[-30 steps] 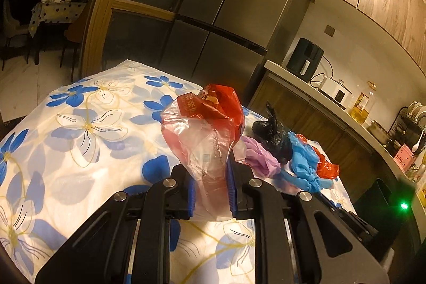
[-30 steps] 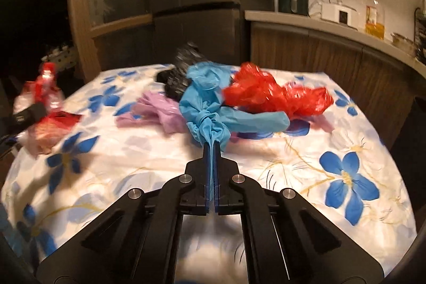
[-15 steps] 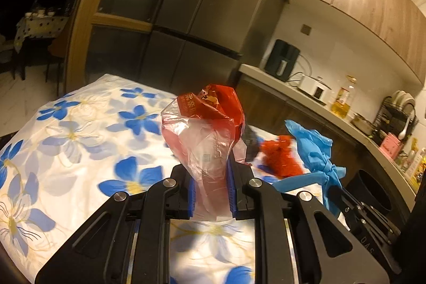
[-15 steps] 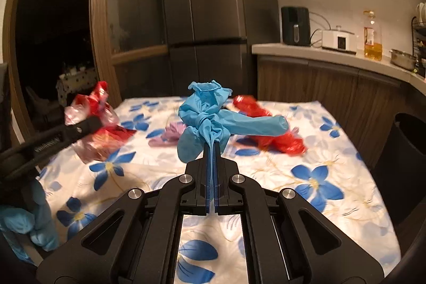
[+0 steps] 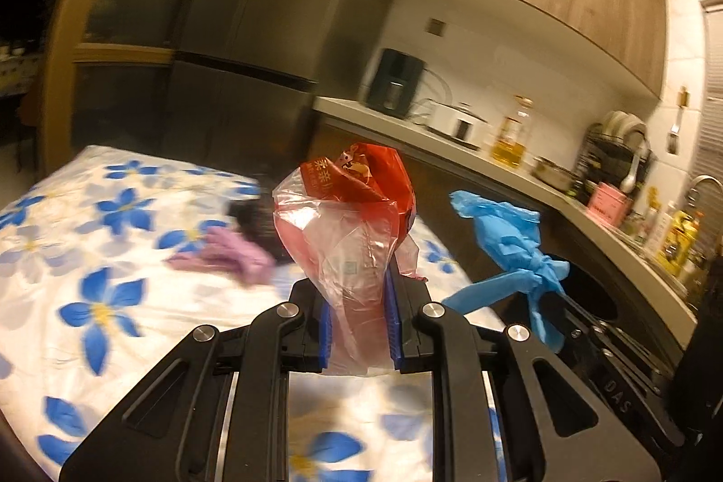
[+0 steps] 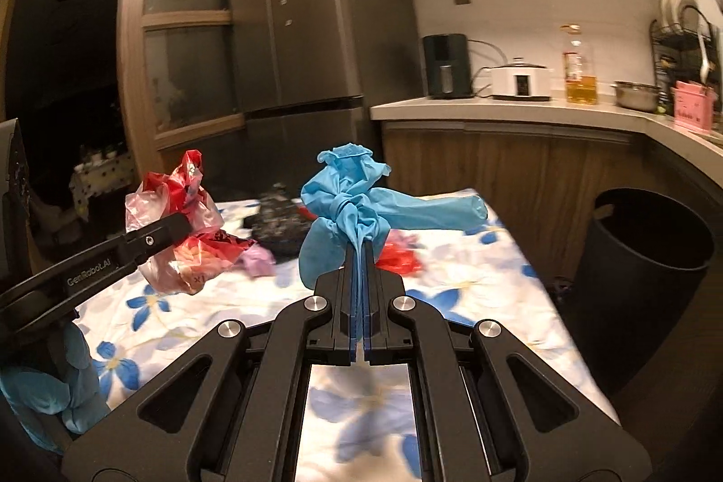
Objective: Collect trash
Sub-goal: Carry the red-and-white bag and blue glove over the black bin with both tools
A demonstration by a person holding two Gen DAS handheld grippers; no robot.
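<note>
- the left gripper (image 5: 359, 317) has its fingers (image 5: 326, 330) closed partway on a red bag (image 5: 348, 238), a crumpled red-and-clear plastic one, held up off the cloth; the same bag shows in the right view (image 6: 180, 229), clear of the surface.
- the right gripper (image 6: 360, 292) has its fingers (image 6: 347, 301) pressed fully together on a thin fold of a blue bag (image 6: 357, 211), knotted, also lifted clear; in the left view the blue bag (image 5: 510, 251) hangs just before the bin's mouth.
- the bin (image 6: 641, 283), a dark open one, stands on the floor just beside the counter's far-right edge; its inside is too dark to tell what, if anything, is already in it.
- so two pieces are picked up and in the air, neither yet dropped in; judging by position, the blue one is closer to the bin than the red one.
- left on the flowered counter (image 6: 474, 301), farther from the bin than the held bags: a black bag (image 6: 278, 226), a purple bag (image 6: 257, 260) beside it, and a small red scrap (image 6: 400, 256) lying nearest the bin of the three.
- as a judgement, the task is around its middle: two drops are pending, then at least three more pieces need fetching.
- the left view is motion-blurred, so finer scraps on the cloth cannot be ruled out.
</note>
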